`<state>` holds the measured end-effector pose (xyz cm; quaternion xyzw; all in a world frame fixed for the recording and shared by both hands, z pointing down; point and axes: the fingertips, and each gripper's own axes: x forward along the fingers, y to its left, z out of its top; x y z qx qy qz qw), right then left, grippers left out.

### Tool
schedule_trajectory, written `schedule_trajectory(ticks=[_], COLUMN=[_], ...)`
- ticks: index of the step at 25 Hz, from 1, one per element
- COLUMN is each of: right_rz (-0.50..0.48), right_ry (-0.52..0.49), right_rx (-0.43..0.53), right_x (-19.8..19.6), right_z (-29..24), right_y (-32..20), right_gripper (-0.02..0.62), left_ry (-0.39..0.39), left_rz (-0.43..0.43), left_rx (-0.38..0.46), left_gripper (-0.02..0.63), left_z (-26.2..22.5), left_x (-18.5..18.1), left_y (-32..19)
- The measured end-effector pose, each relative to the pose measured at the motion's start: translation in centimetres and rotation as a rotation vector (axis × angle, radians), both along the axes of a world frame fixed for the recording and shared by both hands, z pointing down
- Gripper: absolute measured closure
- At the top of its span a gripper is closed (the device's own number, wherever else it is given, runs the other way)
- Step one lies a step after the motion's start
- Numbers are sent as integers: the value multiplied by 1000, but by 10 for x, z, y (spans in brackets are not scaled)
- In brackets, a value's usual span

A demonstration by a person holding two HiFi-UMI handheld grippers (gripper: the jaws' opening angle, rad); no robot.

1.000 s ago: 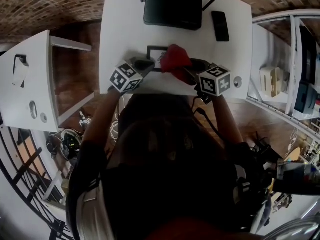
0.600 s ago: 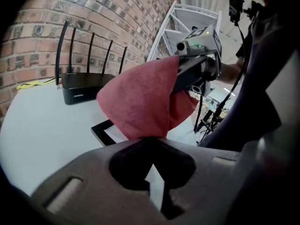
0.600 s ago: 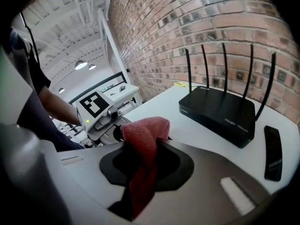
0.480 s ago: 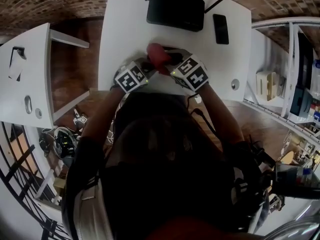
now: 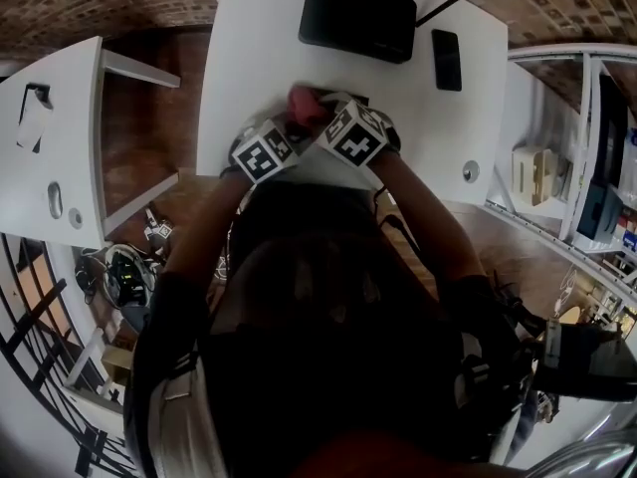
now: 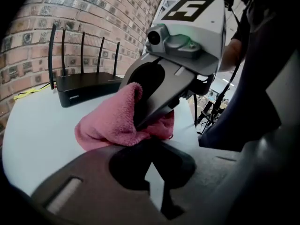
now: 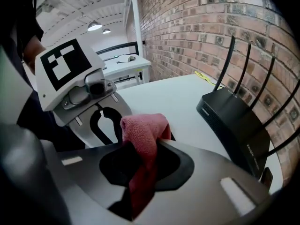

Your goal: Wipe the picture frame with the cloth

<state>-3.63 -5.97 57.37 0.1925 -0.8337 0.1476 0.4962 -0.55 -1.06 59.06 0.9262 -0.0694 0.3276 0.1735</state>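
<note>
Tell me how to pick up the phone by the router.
Probably from straight above, pinching across the phone's two long edges near its middle: it lies flat on the table, clear of the router, so only its narrow width offers a hold.

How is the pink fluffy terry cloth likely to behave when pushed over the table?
Probably floppy: the cloth hangs limp and folded from the jaws pinching it. Its fluffy pile likely grips rather than slips.

White table [image 5: 249, 48] with router [image 5: 358, 18], phone [image 5: 447, 60]
</note>
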Motion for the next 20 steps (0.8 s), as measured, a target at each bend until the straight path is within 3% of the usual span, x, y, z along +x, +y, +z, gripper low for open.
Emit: schedule_trajectory(ticks=[20], right_rz=[-159], right_ry=[125], right_rx=[24], right_x=[-3], right_z=[29], right_y=[-5], right_gripper=[537], left_ry=[1], left_rz=[9], left_rx=[-6], left_gripper=[604], left_z=[0], left_x=[-1], left_y=[1])
